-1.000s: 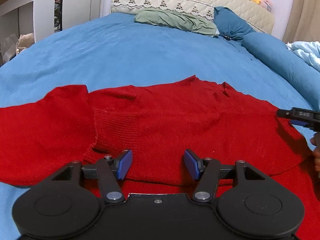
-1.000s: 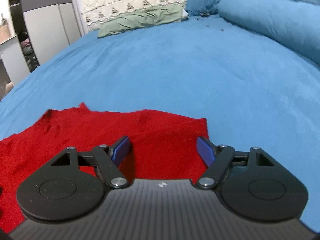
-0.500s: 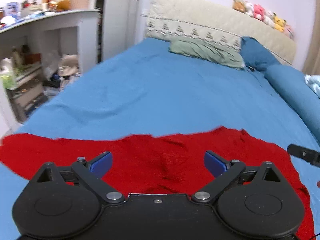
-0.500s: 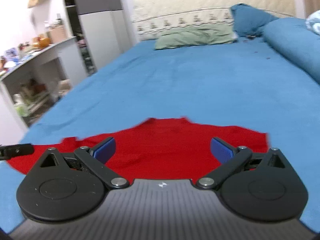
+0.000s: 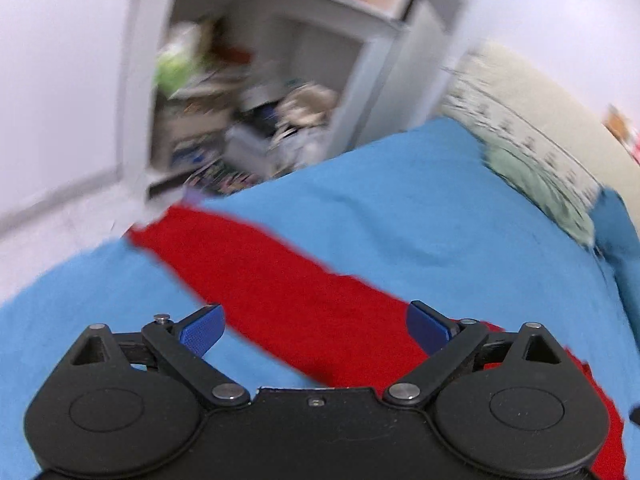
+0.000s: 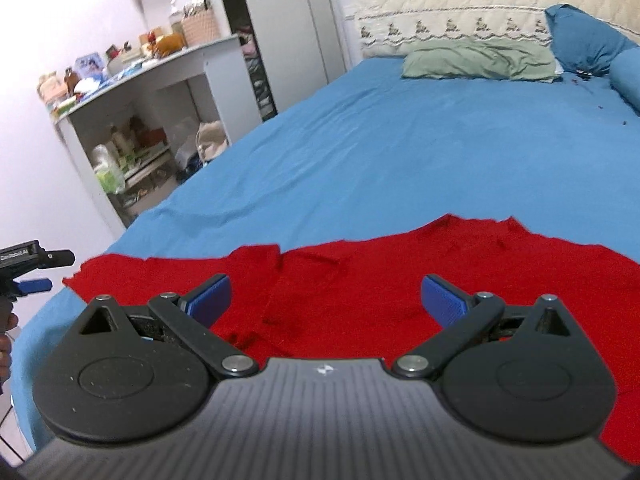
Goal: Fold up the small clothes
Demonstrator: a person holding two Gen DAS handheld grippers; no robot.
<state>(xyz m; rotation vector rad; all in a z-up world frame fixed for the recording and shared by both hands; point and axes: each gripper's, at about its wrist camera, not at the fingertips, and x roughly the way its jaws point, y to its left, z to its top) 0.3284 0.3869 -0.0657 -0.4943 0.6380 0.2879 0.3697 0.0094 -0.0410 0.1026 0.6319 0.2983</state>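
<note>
A red knit sweater (image 6: 380, 280) lies flat on the blue bed sheet (image 6: 400, 140). In the left wrist view its long sleeve (image 5: 256, 272) stretches toward the bed's left edge. My left gripper (image 5: 316, 328) is open and empty above the sleeve near the body. My right gripper (image 6: 326, 300) is open and empty above the sweater's body. The left gripper's tip (image 6: 36, 272) also shows at the far left of the right wrist view, beside the sleeve's cuff.
A white shelf unit (image 6: 140, 120) full of clutter stands left of the bed. A green pillow (image 6: 480, 60), blue pillows (image 6: 584, 36) and a cream headboard (image 6: 480, 4) are at the far end. The floor (image 5: 52, 240) lies past the bed's left edge.
Both grippers have swung to the left. The left one now looks along the sleeve toward the shelf unit, blurred by motion. Both jaws stand wider than a second ago.
</note>
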